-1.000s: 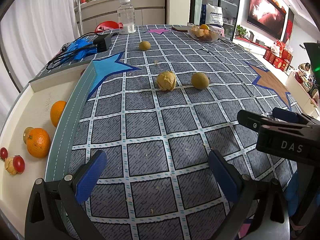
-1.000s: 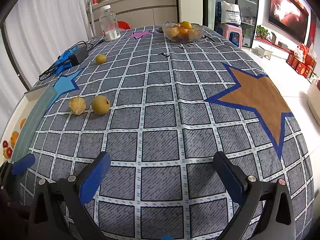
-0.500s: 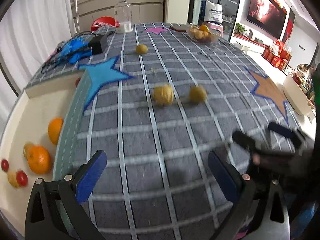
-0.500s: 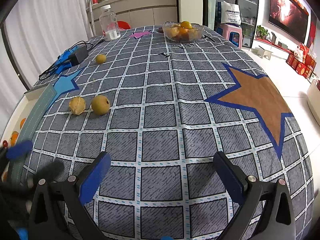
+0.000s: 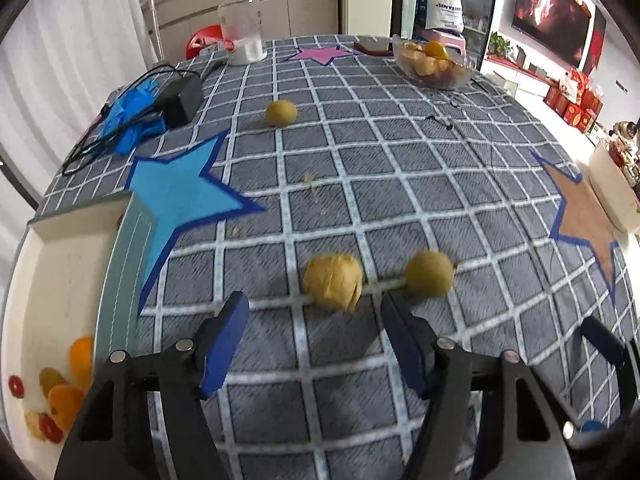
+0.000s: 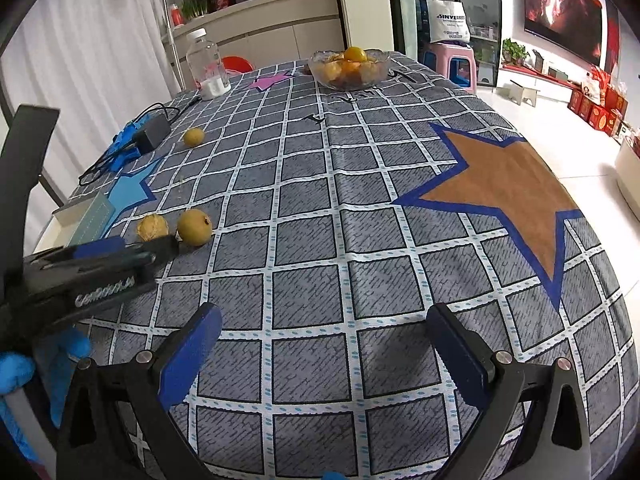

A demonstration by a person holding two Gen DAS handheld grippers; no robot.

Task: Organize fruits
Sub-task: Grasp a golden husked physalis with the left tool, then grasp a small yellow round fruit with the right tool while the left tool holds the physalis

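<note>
A grey tablecloth point(image 5: 400, 184) with a white grid covers the round table; it carries a light blue star point(image 5: 180, 196), a brown star point(image 6: 508, 184) with a dark blue edge and a small pink star point(image 5: 322, 54) near the far side. The left gripper point(image 5: 316, 320) points down at a wrinkled yellow fruit point(image 5: 333, 285), which lies on the cloth just ahead of its blue fingertips point(image 5: 230, 324); its jaws have just been closing but stand apart, nothing between them. Just beside that fruit on the right lies a smooth yellow-green fruit point(image 5: 430, 273), the two close but not touching. A third small yellow fruit point(image 5: 281, 112) sits well apart, farther up the table. At the far edge stands a glass bowl point(image 6: 350, 68) of orange and yellow fruit, with a clear plastic bottle point(image 5: 242, 24) to its left. A black power adapter point(image 5: 180, 98) with its cable rests on blue material near the left rim. Beyond the cloth's left edge is a white tray point(image 5: 52, 272) holding oranges point(image 5: 66, 404) and small red fruits point(image 5: 16, 386). The right gripper point(image 6: 324, 340) hangs over bare cloth with its jaws wide apart, empty. Behind the table are white curtains, a pale counter, a pink stool point(image 6: 454, 62) and a wall screen point(image 6: 564, 4).
</note>
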